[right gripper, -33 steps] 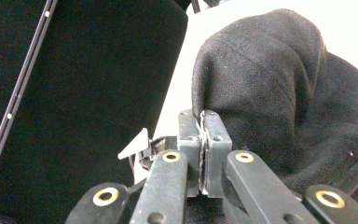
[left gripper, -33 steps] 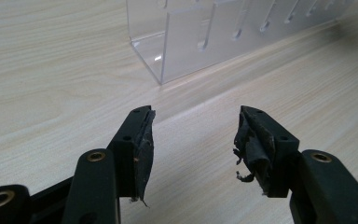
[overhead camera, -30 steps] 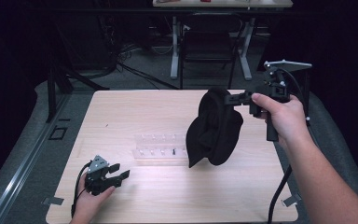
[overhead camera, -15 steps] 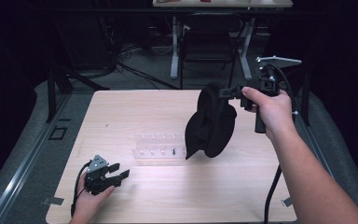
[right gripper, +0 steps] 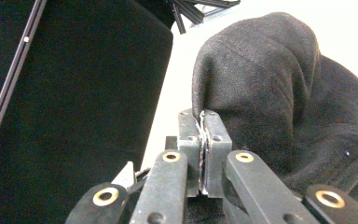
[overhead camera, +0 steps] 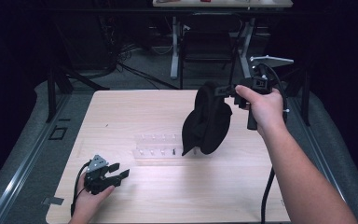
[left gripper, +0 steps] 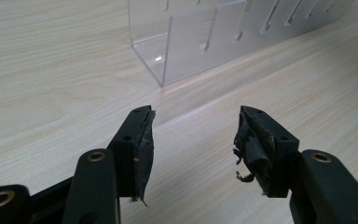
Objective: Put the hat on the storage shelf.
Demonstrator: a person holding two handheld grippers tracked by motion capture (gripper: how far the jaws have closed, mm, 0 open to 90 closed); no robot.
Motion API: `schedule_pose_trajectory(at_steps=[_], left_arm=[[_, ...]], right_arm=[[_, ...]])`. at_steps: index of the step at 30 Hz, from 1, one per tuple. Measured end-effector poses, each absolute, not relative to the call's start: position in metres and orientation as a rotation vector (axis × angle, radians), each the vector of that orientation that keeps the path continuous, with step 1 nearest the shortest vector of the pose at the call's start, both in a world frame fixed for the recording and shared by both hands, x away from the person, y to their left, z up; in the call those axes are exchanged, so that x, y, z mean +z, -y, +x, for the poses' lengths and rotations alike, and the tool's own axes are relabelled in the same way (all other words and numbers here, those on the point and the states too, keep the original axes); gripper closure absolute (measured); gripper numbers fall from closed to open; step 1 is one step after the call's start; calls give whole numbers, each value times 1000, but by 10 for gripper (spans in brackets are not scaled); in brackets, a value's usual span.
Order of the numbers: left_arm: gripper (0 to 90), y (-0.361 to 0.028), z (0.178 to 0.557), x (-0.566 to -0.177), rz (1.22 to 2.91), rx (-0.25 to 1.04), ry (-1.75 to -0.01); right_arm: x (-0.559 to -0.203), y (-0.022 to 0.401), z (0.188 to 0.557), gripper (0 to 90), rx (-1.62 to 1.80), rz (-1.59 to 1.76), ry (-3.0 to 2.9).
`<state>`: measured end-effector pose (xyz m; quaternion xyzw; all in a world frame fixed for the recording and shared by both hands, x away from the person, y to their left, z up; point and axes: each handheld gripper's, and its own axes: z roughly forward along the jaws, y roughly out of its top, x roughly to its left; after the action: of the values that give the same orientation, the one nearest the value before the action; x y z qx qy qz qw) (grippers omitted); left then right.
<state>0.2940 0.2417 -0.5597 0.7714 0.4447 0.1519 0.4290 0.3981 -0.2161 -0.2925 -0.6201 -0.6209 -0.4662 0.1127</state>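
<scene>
Since a second ago the right gripper [overhead camera: 221, 89] has carried the black cap [overhead camera: 207, 122] a little toward the table's middle; the cap now hangs closer to the clear acrylic rack [overhead camera: 156, 149] than it did, its lower edge just above the rack's right end. The left gripper [overhead camera: 117, 173] has not moved.

The right gripper's jaws are pressed together on a fold of the cap's fabric (in the right gripper view the pads [right gripper: 204, 140] meet with almost no gap and the black cloth bulges just beyond and to the right of them). The cap hangs below and ahead of the jaw tips, clear of the wooden table [overhead camera: 135, 112], its opening turned sideways.

The left gripper rests low on the table near the person's edge, its jaws spread with nothing between them. In its own view the worn pads [left gripper: 145, 149] stand apart over bare wood, and the rack lies ahead of the tips, a little to the right.

The rack is a low, clear holder with slotted walls. Through its walls I can see nothing inside it.
</scene>
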Motion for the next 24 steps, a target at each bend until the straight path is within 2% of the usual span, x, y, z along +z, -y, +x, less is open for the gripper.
schedule_pose_trajectory(at_steps=[12,24], left_arm=[[462,-236,293,-557,1917,380,-1096],[484,-205,290,-530,1907,374,-971]], right_arm=[[-297,216,401,885,-1375,-1833,1832],[-302,207,402,884,-1400,-1785,1823]])
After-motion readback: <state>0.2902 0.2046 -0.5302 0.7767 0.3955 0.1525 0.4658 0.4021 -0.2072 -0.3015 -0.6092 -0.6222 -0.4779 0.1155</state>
